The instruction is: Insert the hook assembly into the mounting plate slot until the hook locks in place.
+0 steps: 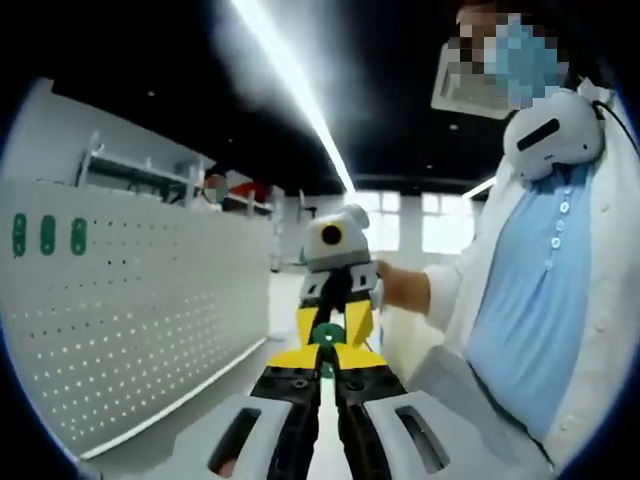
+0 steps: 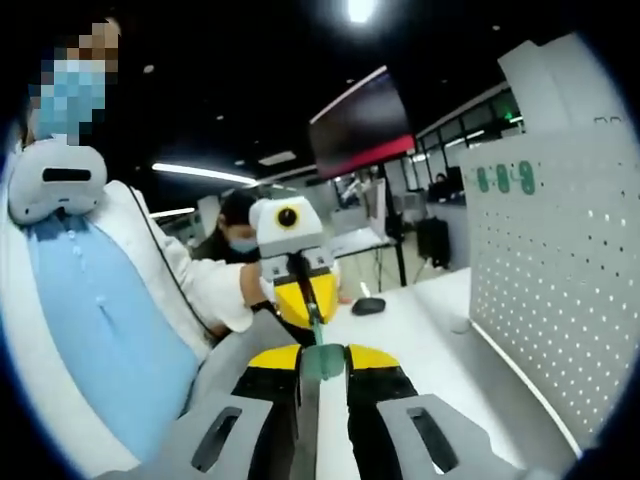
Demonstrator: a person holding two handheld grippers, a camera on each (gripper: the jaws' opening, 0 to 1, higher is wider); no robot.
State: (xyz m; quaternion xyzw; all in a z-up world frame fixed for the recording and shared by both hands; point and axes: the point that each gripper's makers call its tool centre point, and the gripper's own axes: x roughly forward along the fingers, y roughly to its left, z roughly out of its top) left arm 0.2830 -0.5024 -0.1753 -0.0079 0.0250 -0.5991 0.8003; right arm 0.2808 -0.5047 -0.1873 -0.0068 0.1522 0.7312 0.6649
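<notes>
The hook (image 1: 325, 335), a small green piece, sits between the two tools, pinched from both ends at once. In the left gripper view, the left tool (image 1: 322, 352) has its yellow-tipped jaws drawn in around the green piece, and the right tool (image 1: 335, 300) meets it head-on from the far side, held in the person's hand (image 1: 400, 285). The right gripper view gives the mirror of this: the right tool (image 2: 322, 362) has its jaws closed on a pale green part (image 2: 322, 360), and a thin green stem runs from there up into the left tool (image 2: 305, 300). Both tools look clamped on the same piece.

The white pegboard (image 1: 130, 310), which I take to be the mounting plate, stands upright off to the side, with three green slots (image 1: 48, 234) near its top edge. It rises from the white counter (image 2: 420, 340). The hook is in mid-air, well apart from the board and not yet aimed at it.

The risks from here are mostly in the handover. If one tool lets go before the other has a firm hold, the small piece could drop to the counter. If both pull while clamped, the thin stem could bend or twist, leaving the hook crooked for the slot. Both cameras face each other, so the board could slip out of view.
</notes>
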